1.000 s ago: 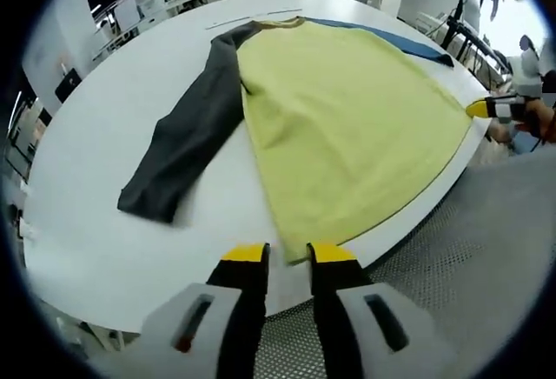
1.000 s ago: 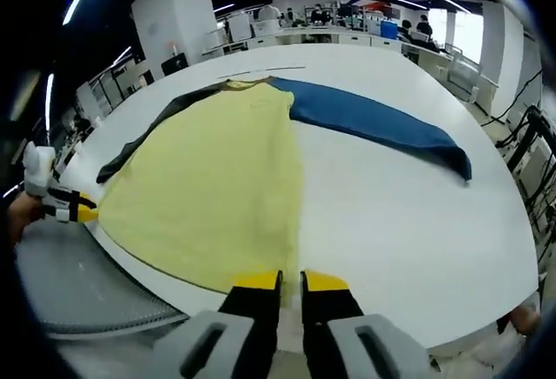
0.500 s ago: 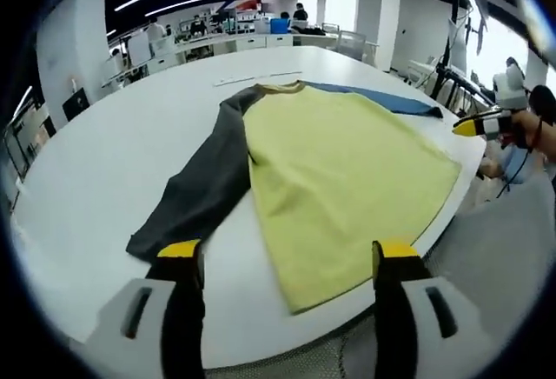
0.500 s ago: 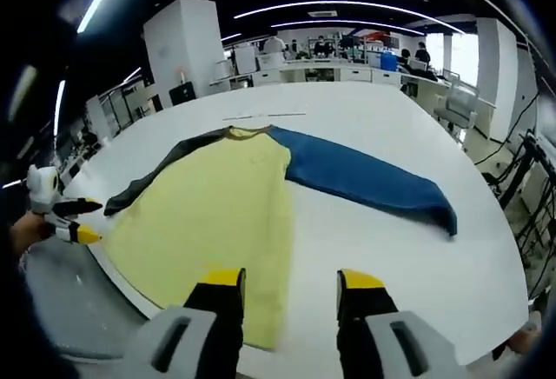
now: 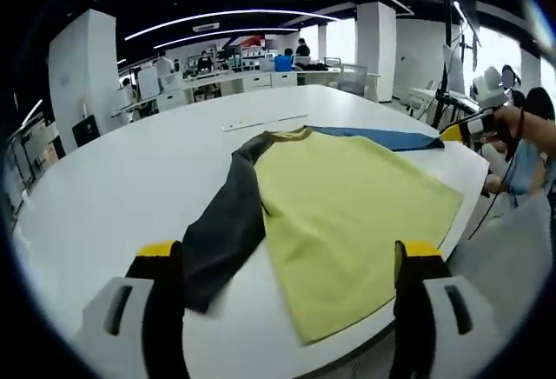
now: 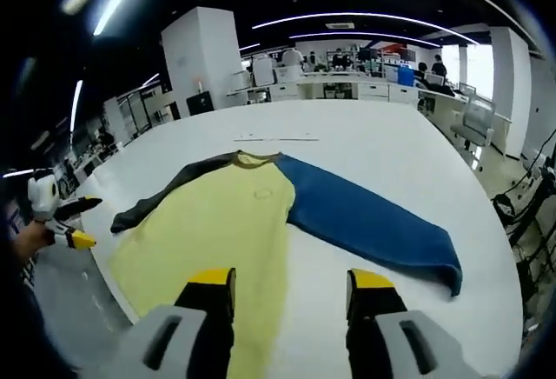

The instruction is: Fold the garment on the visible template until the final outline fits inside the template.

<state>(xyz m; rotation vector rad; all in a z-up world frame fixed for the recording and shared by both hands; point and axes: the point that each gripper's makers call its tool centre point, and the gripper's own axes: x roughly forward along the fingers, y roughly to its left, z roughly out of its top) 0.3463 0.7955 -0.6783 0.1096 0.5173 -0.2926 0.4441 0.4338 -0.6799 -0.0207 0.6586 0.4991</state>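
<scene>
No text, label, brand, number or sign can be read in either view. The shirt [image 6: 228,222] carries a small round mark on its chest, at the centre of the right gripper view, but it is too small and blurred to tell whether it holds any letters. The monitors and boxes on the far desks, along the upper part of both views, are also too small to read.
</scene>
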